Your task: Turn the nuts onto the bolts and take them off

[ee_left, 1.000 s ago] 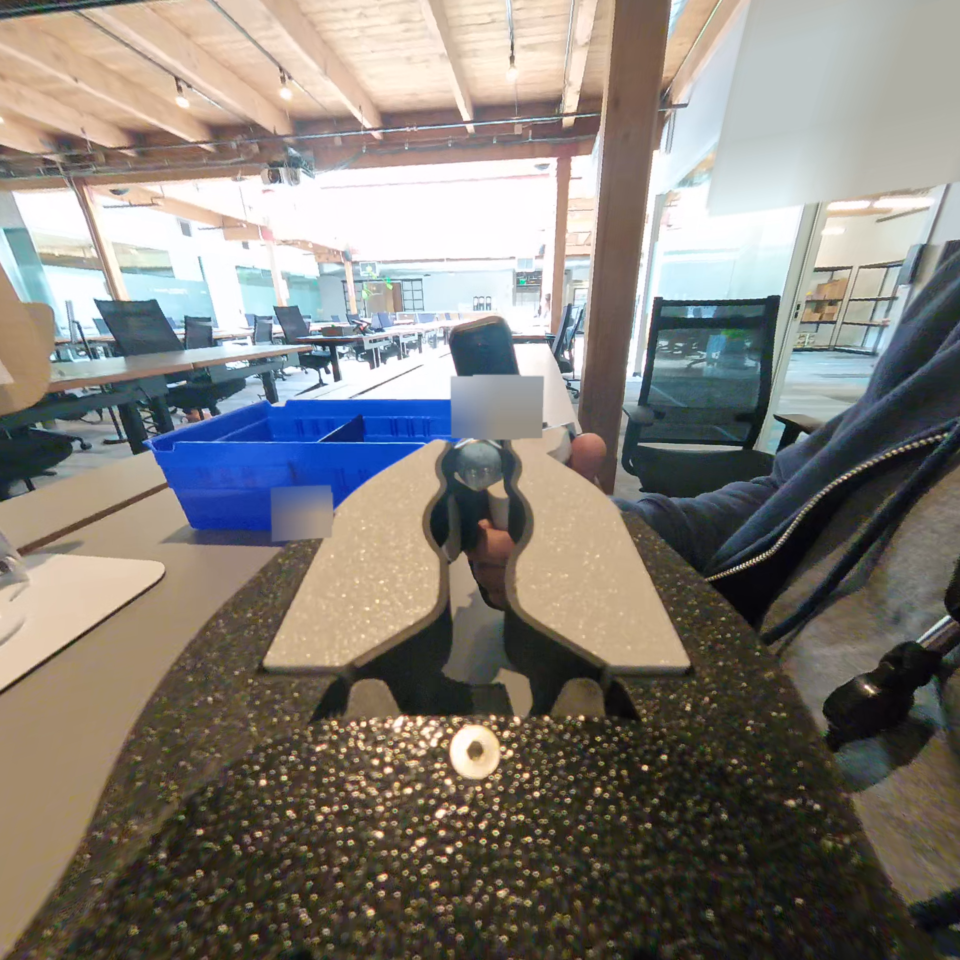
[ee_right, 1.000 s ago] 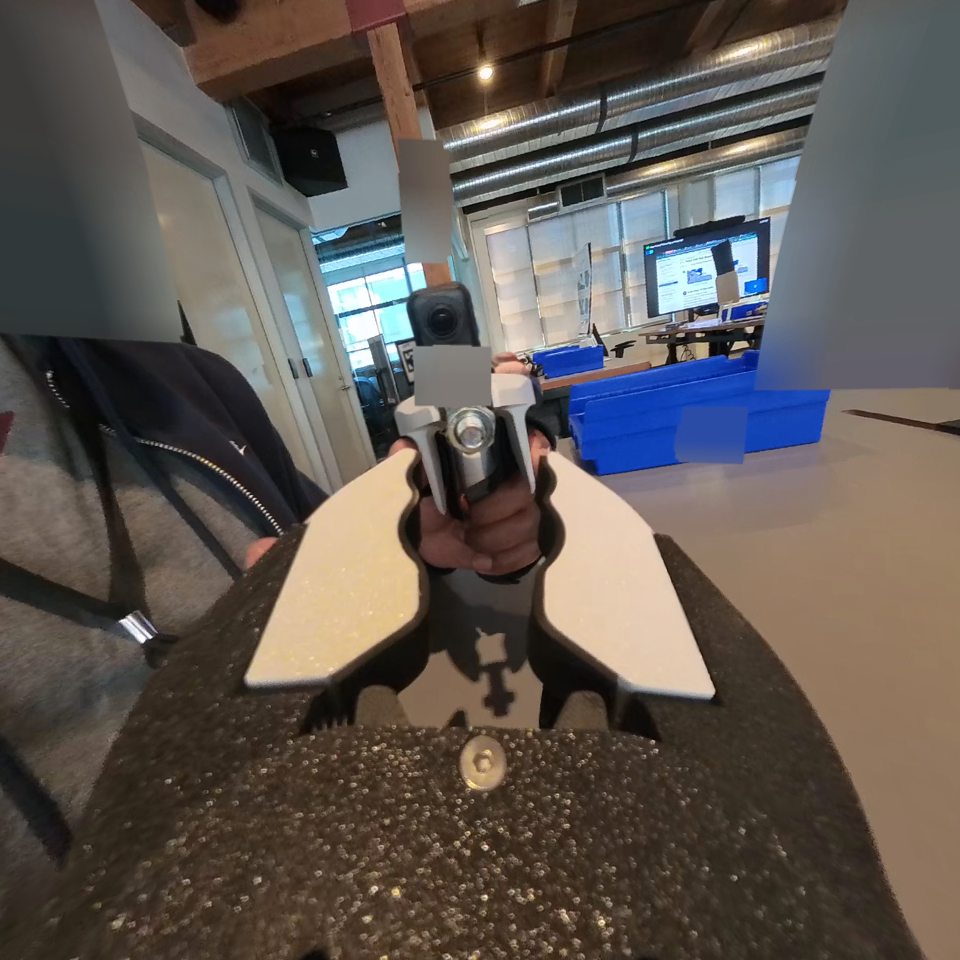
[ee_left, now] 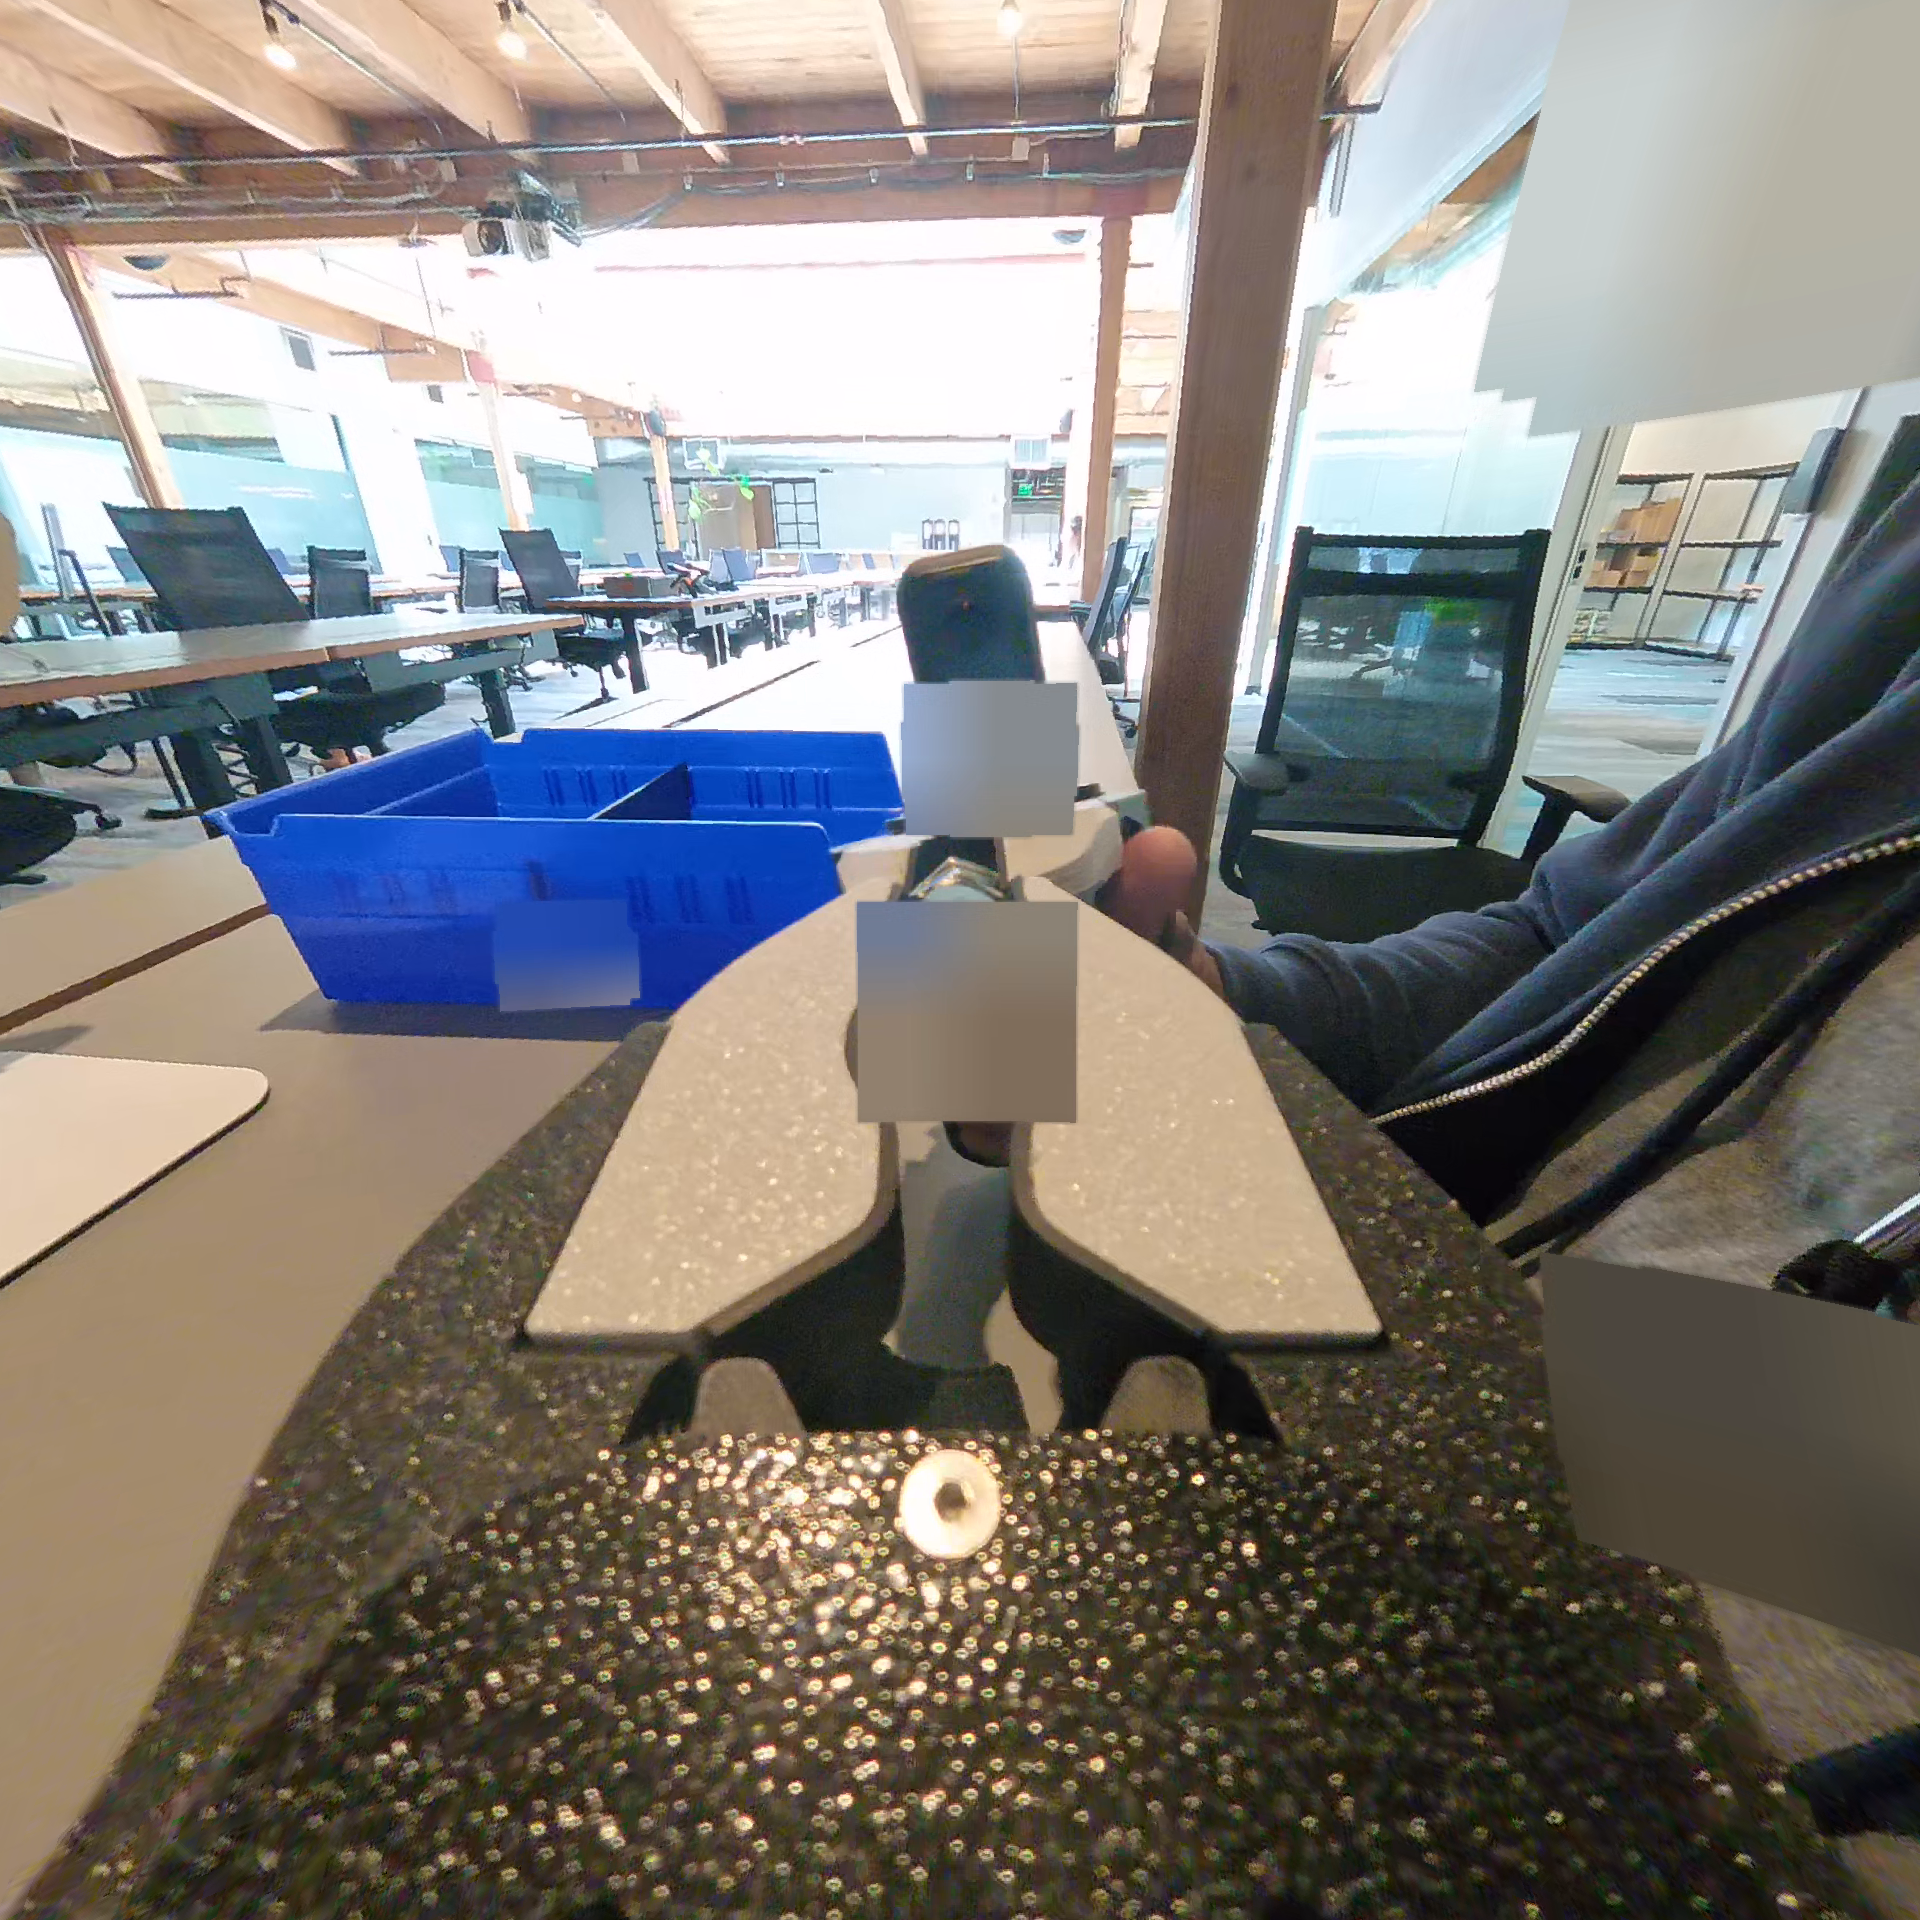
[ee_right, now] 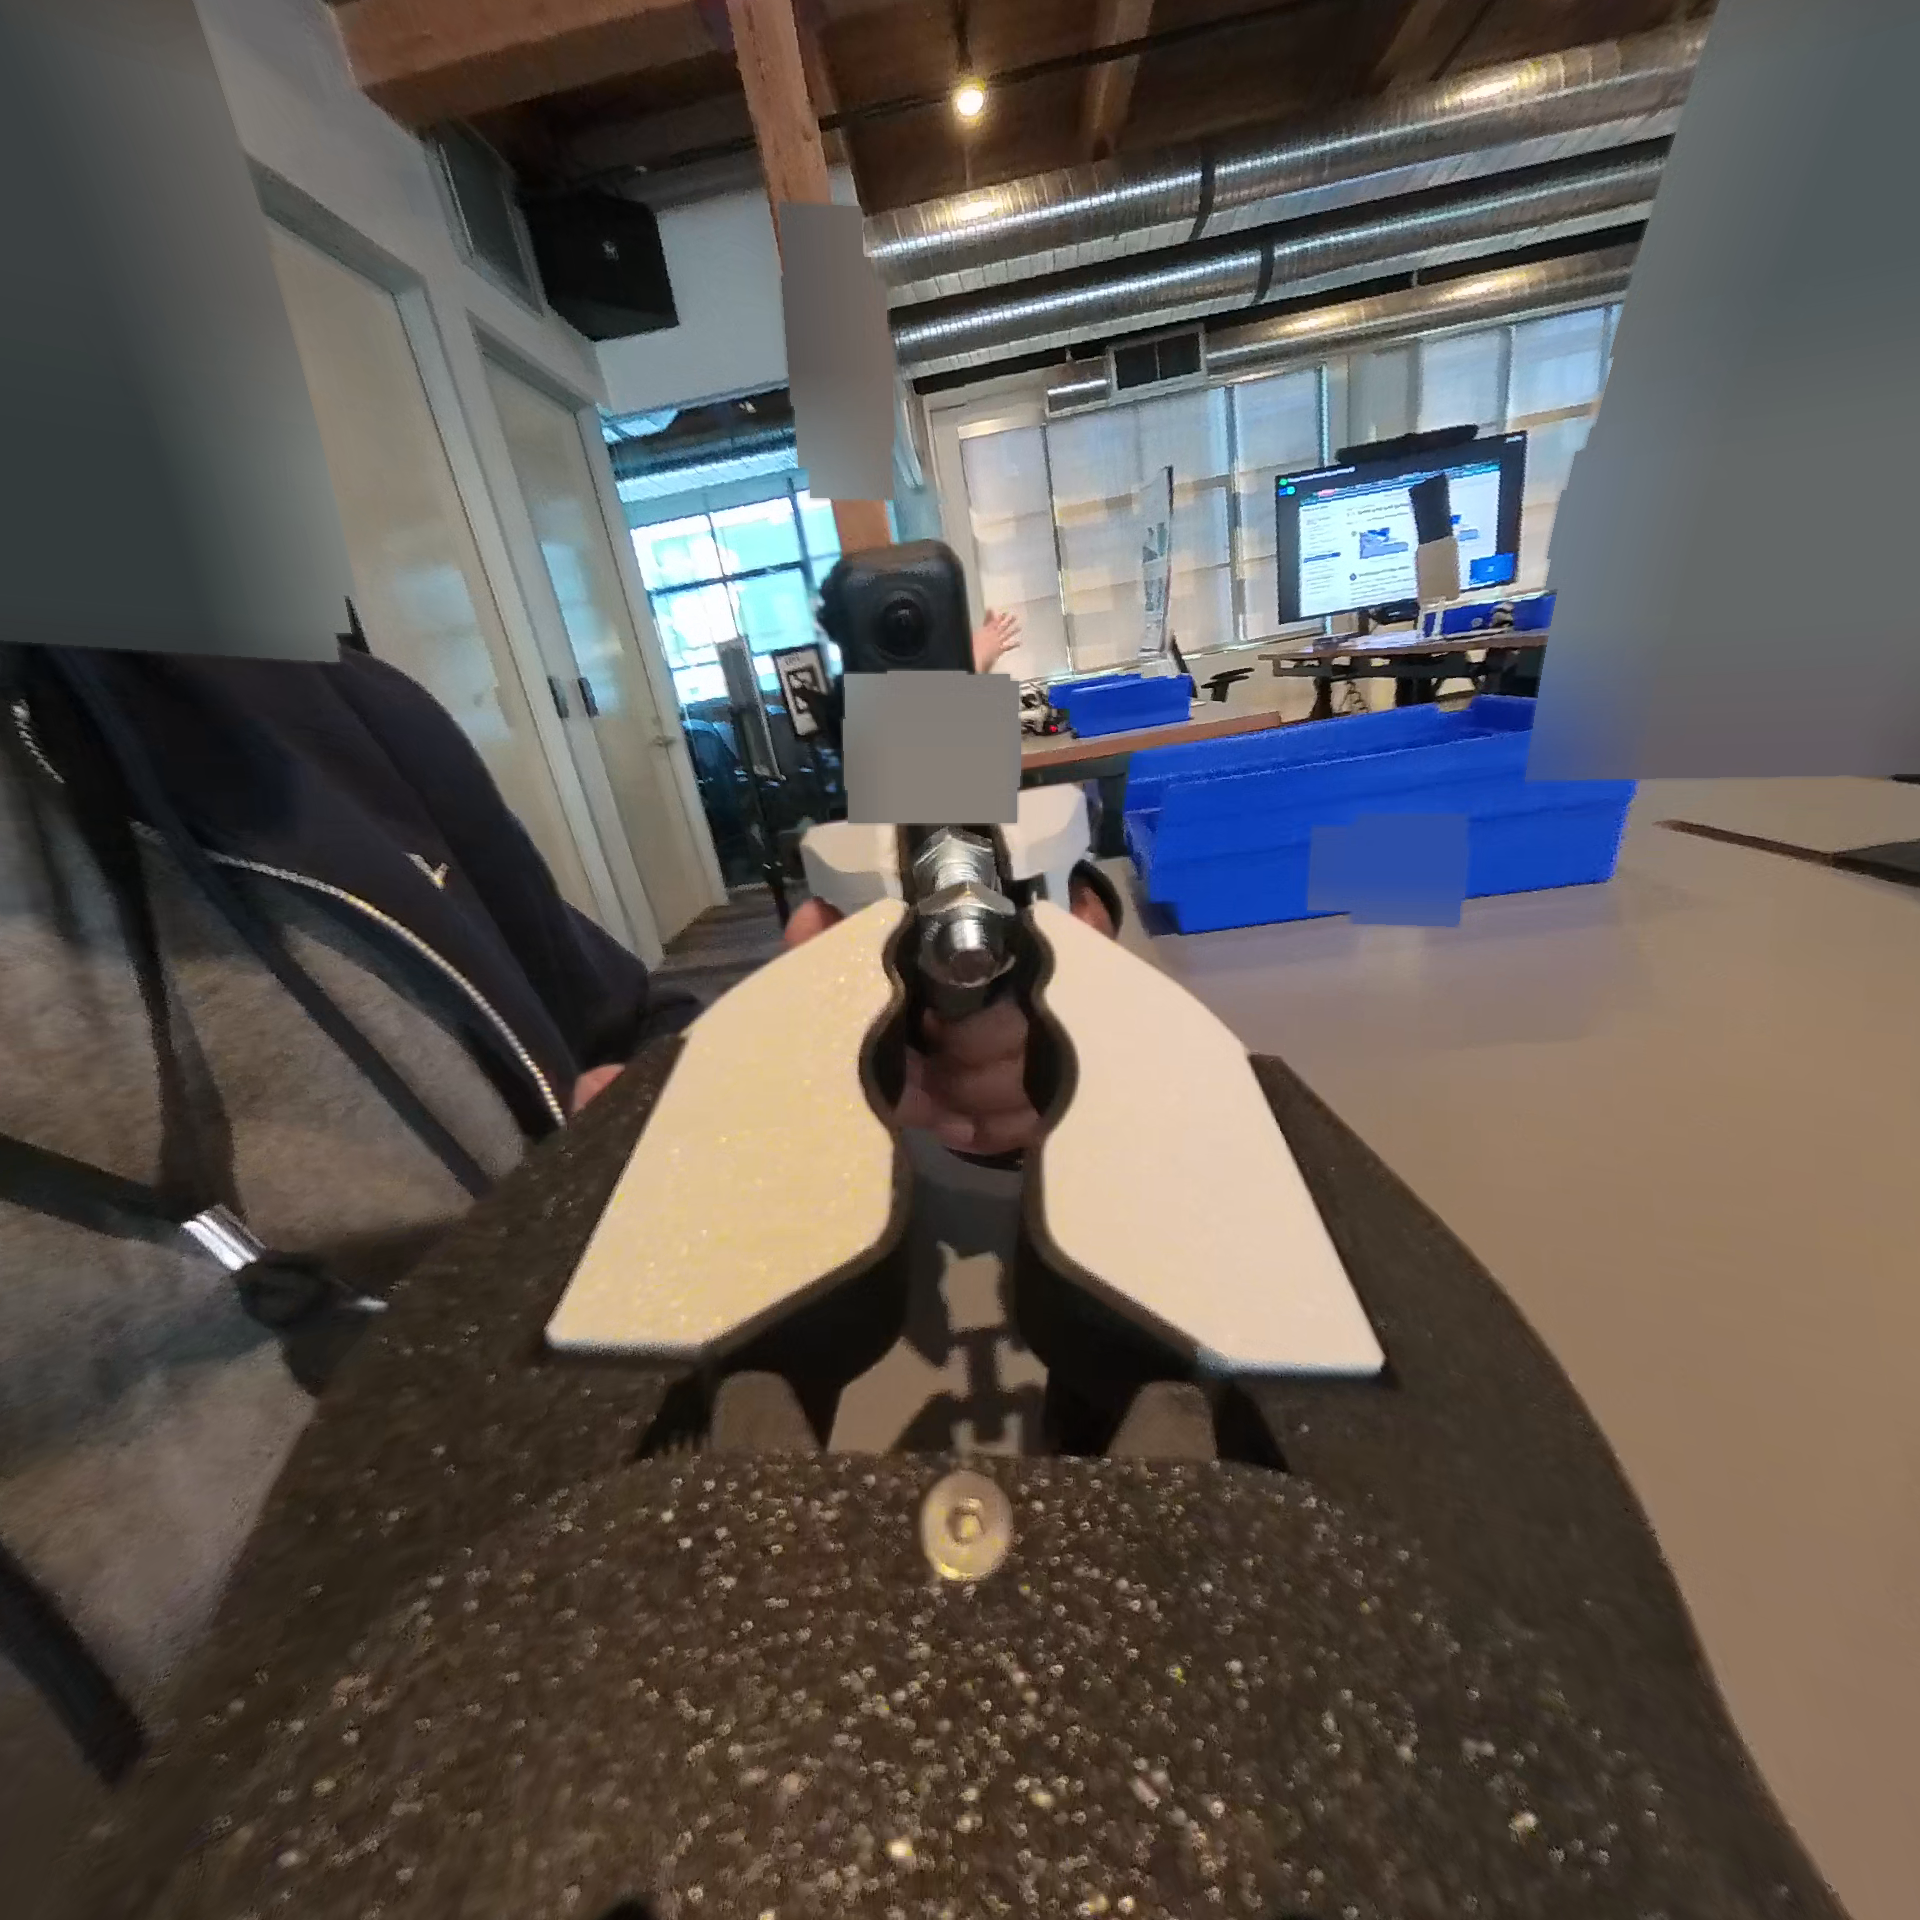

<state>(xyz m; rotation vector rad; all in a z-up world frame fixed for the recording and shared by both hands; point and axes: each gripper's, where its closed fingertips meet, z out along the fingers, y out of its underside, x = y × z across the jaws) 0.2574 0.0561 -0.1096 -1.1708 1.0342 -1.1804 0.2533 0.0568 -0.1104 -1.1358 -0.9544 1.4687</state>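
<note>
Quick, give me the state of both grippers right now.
Left gripper: shut on the bolt, mostly hidden by a blur patch.
Right gripper: shut on the nut threaded on that bolt.

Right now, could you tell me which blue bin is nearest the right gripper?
The large blue bin on the grey table; the smaller bin sits on a desk behind.

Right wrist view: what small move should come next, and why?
Probably roll the right gripper a part-turn: it pinches the silver hex nut on the silver threaded bolt, whose far end the left gripper seems to clamp. Whether on or off, I cannot tell.
</note>
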